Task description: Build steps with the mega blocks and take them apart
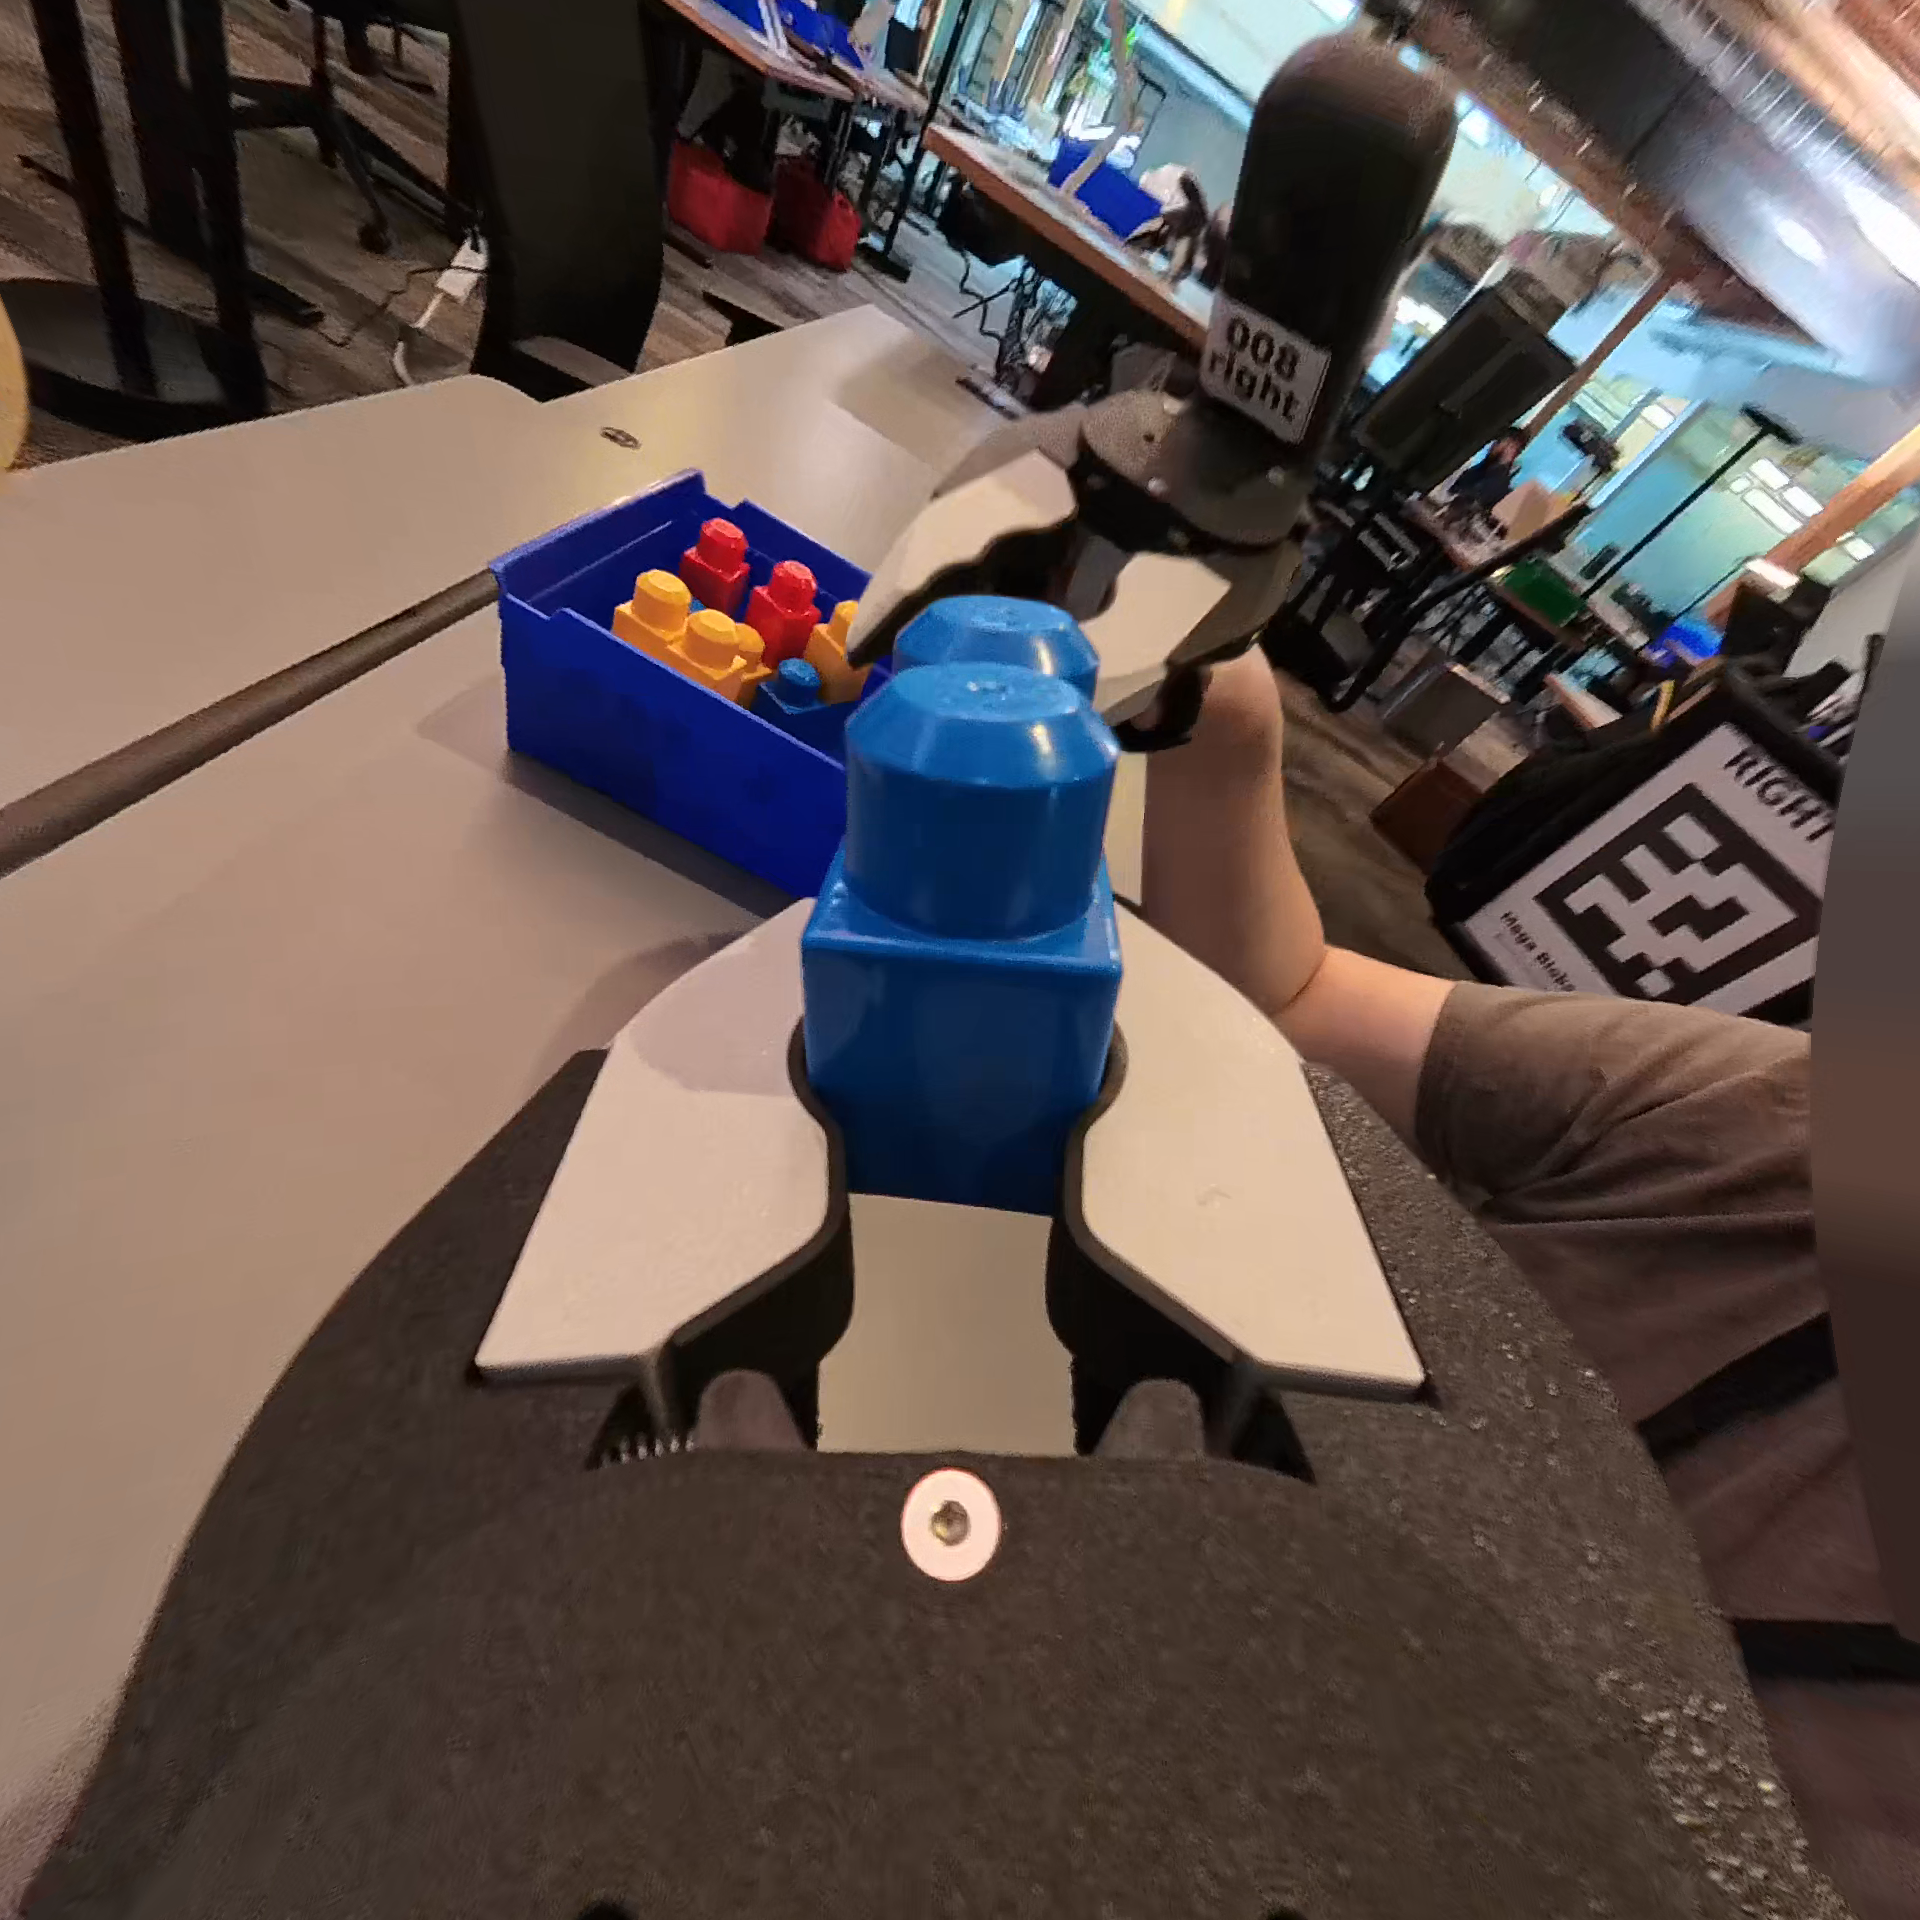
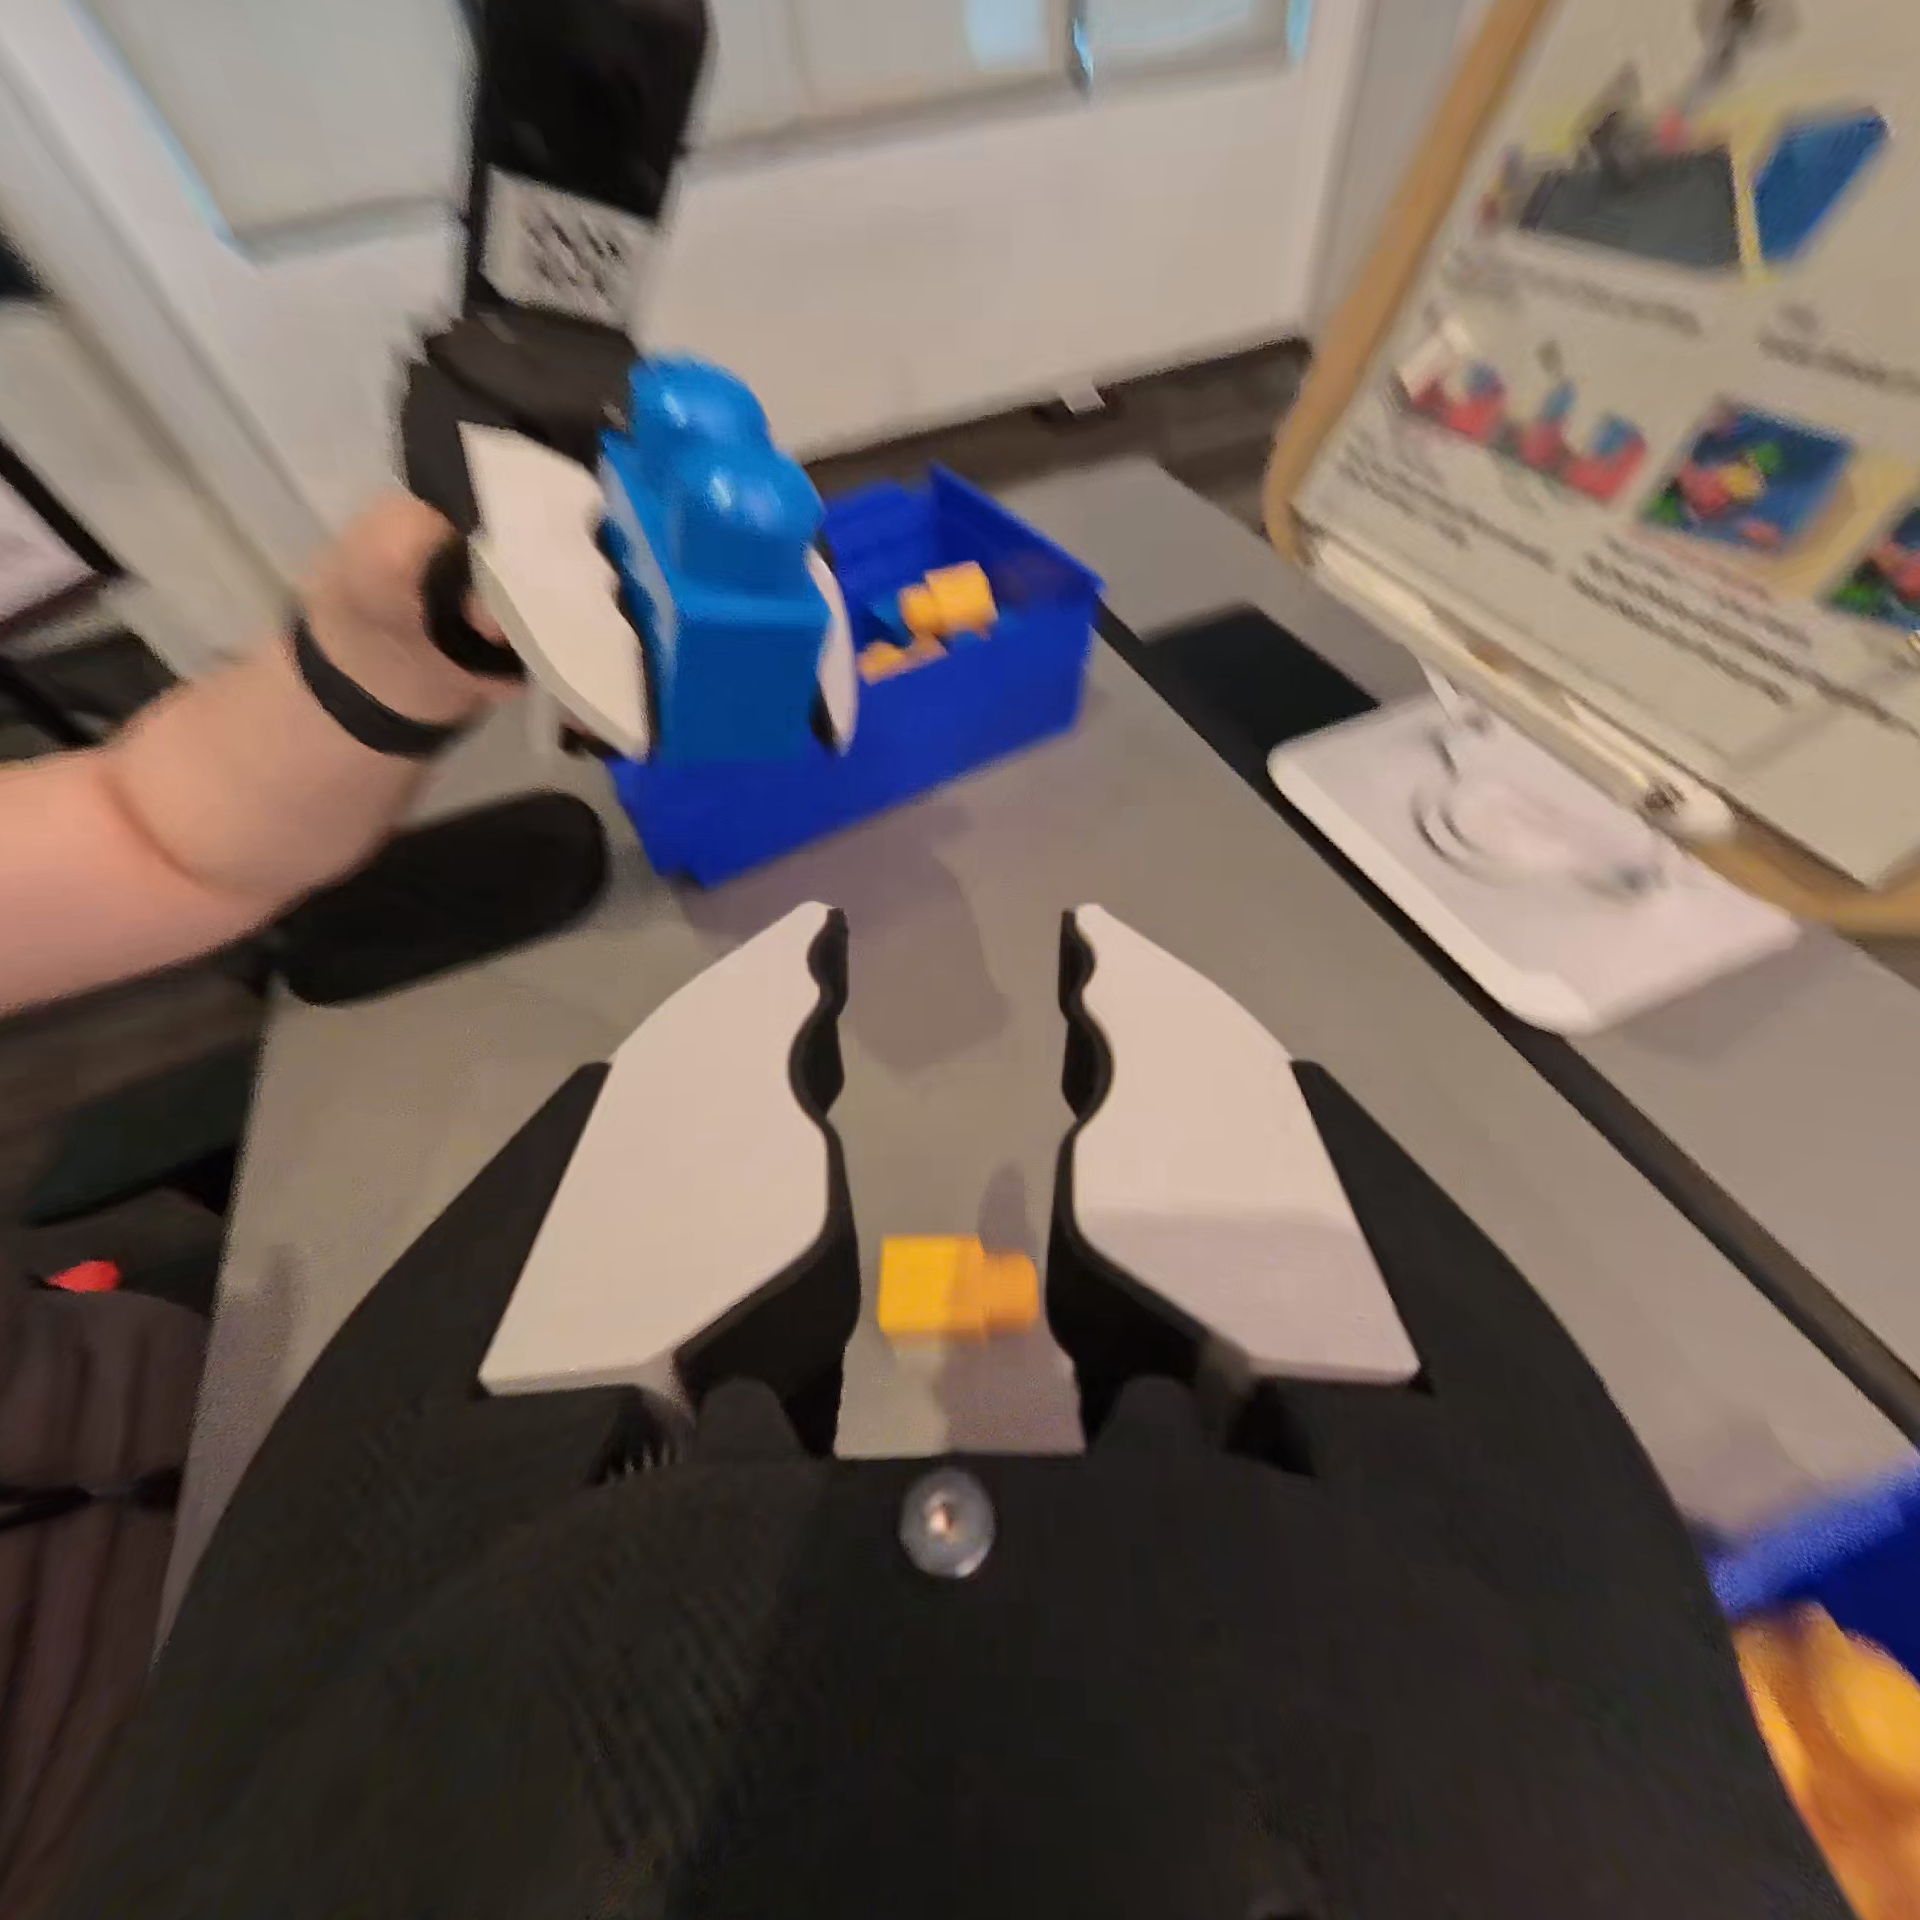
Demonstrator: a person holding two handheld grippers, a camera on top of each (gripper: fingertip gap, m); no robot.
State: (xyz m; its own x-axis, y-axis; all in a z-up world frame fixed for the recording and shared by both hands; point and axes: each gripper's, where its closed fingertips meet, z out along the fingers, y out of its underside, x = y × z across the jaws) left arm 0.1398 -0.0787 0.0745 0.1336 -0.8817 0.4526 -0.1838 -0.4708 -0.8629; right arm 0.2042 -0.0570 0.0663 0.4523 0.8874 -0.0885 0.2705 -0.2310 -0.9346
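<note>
The left gripper point(image 1: 961, 1049) clamps a blue two-stud mega block point(image 1: 966, 935) between its pale grey fingers point(image 1: 717, 1132), holding it clear above the grey table point(image 1: 312, 987). The block is glossy plastic, a squared base carrying two rounded studs in a row; the near stud fills the middle of the left wrist view and the far one sits just behind it. Seen from the right wrist view, the same block point(image 2: 717, 582) stands upright in the left gripper point(image 2: 717, 644), a person's hand point(image 2: 384, 613) wrapped around the trigger below. The right gripper point(image 2: 951, 935) is spread wide and holds nothing; in the left wrist view it point(image 1: 997, 665) hovers just beyond the block's far stud. On the table beneath its fingers lies a small yellow one-stud block point(image 2: 951, 1288), tipped on its side. Behind stands a blue bin point(image 1: 665, 727) holding red, yellow and blue blocks. To the right a framed instruction sheet point(image 2: 1621, 436) leans on a white stand point(image 2: 1507, 894)
</note>
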